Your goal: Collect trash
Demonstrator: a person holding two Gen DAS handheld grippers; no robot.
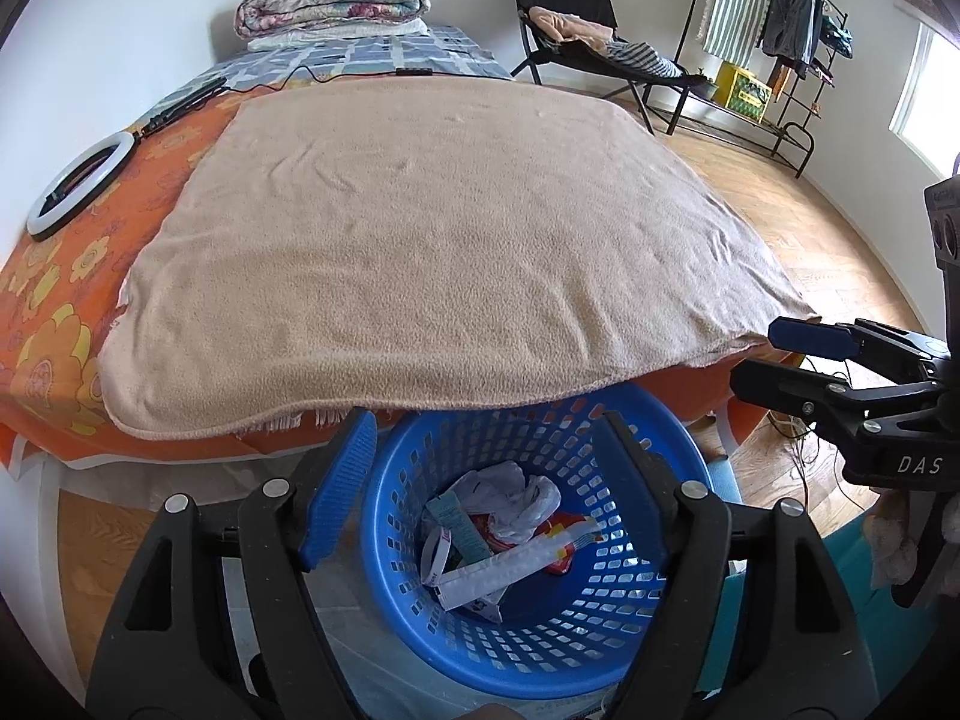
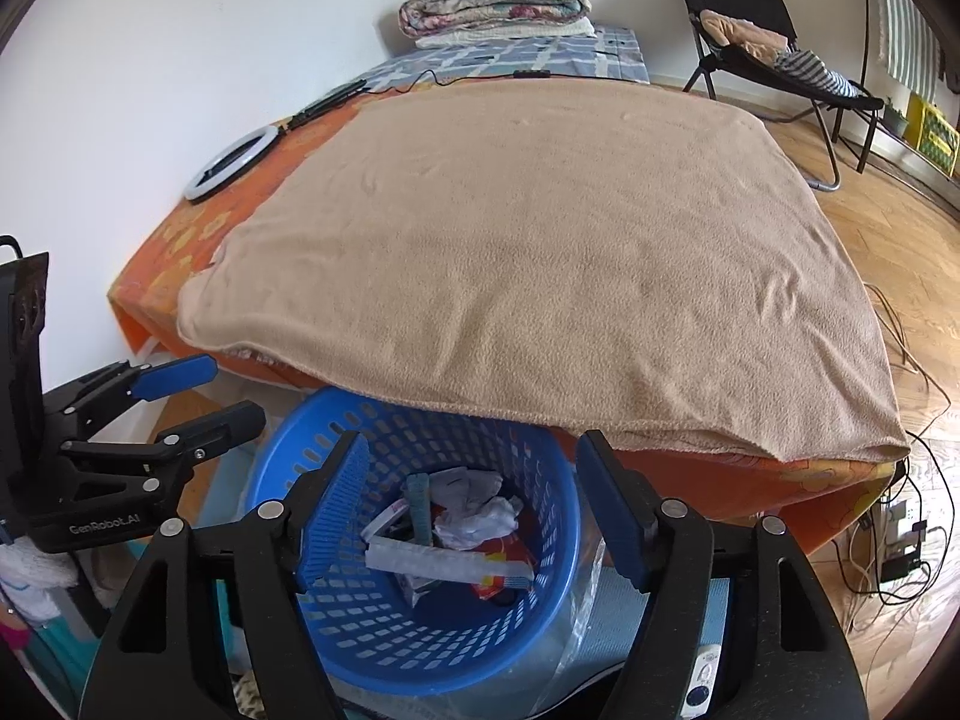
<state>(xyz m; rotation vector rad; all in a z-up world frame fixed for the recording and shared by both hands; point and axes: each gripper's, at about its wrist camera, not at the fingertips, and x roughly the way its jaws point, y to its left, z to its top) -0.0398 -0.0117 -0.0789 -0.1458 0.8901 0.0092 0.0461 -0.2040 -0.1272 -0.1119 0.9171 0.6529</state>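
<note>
Left wrist view: the left claw (image 1: 486, 480) hangs spread and empty, its ribbed blue pads (image 1: 339, 483) flanking a round blue perforated plastic basket (image 1: 630, 618) directly below. Inside lies the trash: crumpled white plastic bag (image 1: 516, 495), a flat white padded wrapper (image 1: 510, 567) and red-and-yellow packaging (image 1: 561, 540). At 12 o'clock a tan fleece blanket (image 1: 438, 240) overhangs the basket's far rim, spread over an orange flowered bedsheet (image 1: 54, 312). At 3 o'clock the right claw (image 1: 774, 360) points inward, also spread and holding nothing. At 10 o'clock a white ring light (image 1: 78, 183) lies flat on the sheet. Right wrist view shows the right claw (image 2: 474, 498) above the same basket (image 2: 480, 648), and a tangle of cables (image 2: 900, 546) on the wooden floor (image 2: 912, 240) at 3 o'clock.
</note>
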